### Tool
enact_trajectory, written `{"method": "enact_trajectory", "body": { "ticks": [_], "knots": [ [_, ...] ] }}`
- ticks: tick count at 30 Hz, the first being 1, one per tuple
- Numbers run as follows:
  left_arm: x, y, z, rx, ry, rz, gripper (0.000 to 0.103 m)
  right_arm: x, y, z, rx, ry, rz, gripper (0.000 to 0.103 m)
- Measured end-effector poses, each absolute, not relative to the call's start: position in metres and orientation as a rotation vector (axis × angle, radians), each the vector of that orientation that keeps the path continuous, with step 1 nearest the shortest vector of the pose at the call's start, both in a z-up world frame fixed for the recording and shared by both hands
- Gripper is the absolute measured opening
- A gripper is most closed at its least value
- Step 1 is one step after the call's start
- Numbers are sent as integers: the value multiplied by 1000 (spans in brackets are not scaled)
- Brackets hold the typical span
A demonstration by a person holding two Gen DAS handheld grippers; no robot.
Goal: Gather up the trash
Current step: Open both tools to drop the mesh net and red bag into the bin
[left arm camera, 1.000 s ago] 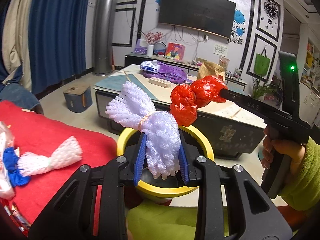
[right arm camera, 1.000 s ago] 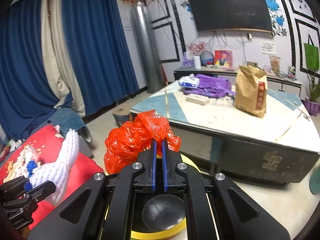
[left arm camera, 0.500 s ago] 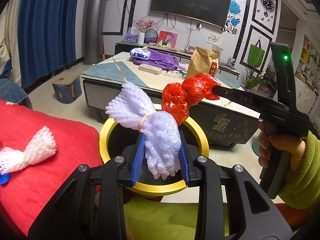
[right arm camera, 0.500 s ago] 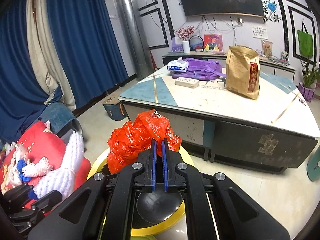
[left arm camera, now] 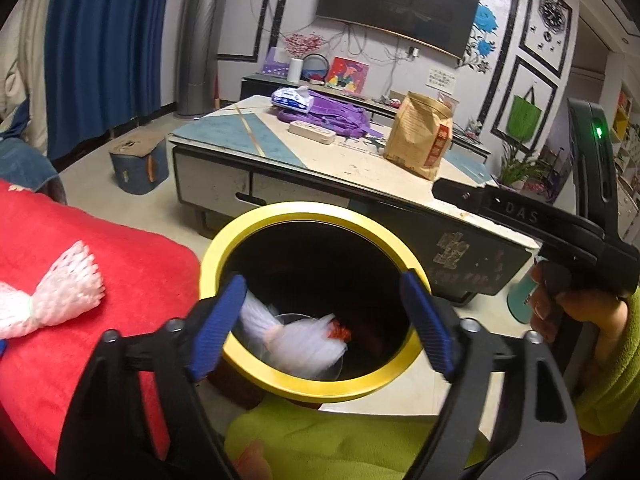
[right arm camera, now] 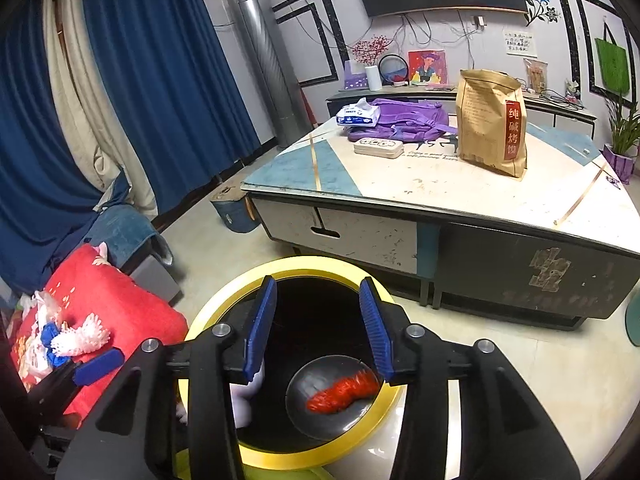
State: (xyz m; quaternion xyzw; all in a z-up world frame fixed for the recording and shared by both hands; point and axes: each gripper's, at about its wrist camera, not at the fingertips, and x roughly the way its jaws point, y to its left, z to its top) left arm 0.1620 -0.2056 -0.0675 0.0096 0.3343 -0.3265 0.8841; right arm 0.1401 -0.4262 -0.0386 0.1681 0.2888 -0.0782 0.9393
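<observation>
Both my left gripper (left arm camera: 320,320) and right gripper (right arm camera: 318,326) gape wide and empty above the yellow-rimmed bin (left arm camera: 280,214), foam net (left arm camera: 296,342) and red bag (right arm camera: 342,394) inside.

Even indoor light, strong fisheye bending and dark corners, falling trash motion-blurred.

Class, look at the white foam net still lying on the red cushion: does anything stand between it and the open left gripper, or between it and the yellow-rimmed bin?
Nothing visible does. The foam net lies uncovered on the red cushion, left of the open left gripper; the bin beside it is open-topped.
</observation>
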Motion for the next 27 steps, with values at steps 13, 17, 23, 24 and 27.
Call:
{"method": "enact_trajectory", "body": {
  "ticks": [13, 17, 23, 24, 27],
  "knots": [
    [156, -170, -40, -15, 608, -529, 92, 131, -400, -21, 309, 494, -45, 63],
    [152, -159, -35, -21, 589, -498, 92, 128, -390, -14, 300, 469, -1, 66],
    [145, -141, -25, -18, 547, -446, 92, 124, -366, -3, 272, 450, 76, 71],
    [143, -138, -23, -19, 540, -436, 92, 122, -363, -2, 267, 447, 87, 72],
    [141, -127, -19, -23, 523, -406, 92, 120, -351, 0, 246, 442, 118, 73]
  ]
}}
